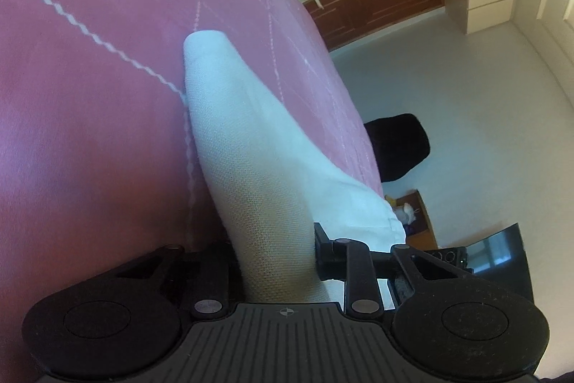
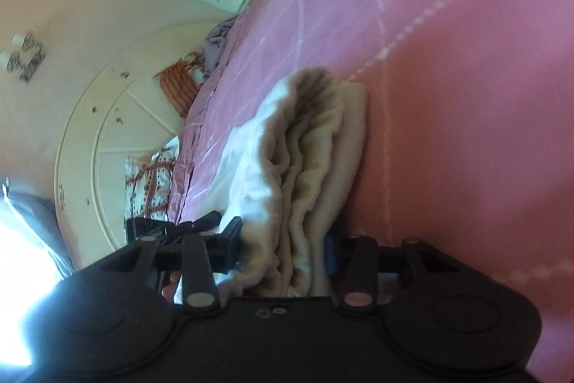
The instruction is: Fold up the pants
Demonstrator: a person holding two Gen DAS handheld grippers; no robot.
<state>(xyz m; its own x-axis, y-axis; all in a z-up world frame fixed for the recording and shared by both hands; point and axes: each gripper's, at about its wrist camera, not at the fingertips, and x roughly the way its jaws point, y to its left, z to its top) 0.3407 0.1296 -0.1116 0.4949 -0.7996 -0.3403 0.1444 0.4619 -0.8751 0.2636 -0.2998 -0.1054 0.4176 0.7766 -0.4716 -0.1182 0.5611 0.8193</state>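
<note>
We pinch the white pants (image 1: 247, 146) in both the left gripper (image 1: 276, 261) and right gripper (image 2: 283, 250) on the pink bedspread (image 1: 89, 96); next, probably lift and fold together.

Pink quilted bed cover (image 1: 89, 78), cream pants (image 1: 229, 117) lying bunched on it

Left gripper (image 1: 276, 257), right gripper (image 2: 283, 250): black plastic, round pivot discs, silver rivets, ribbed base.

One pants (image 1: 251, 146), one bedspread (image 1: 89, 78), two tongs (image 1: 278, 261)
</note>
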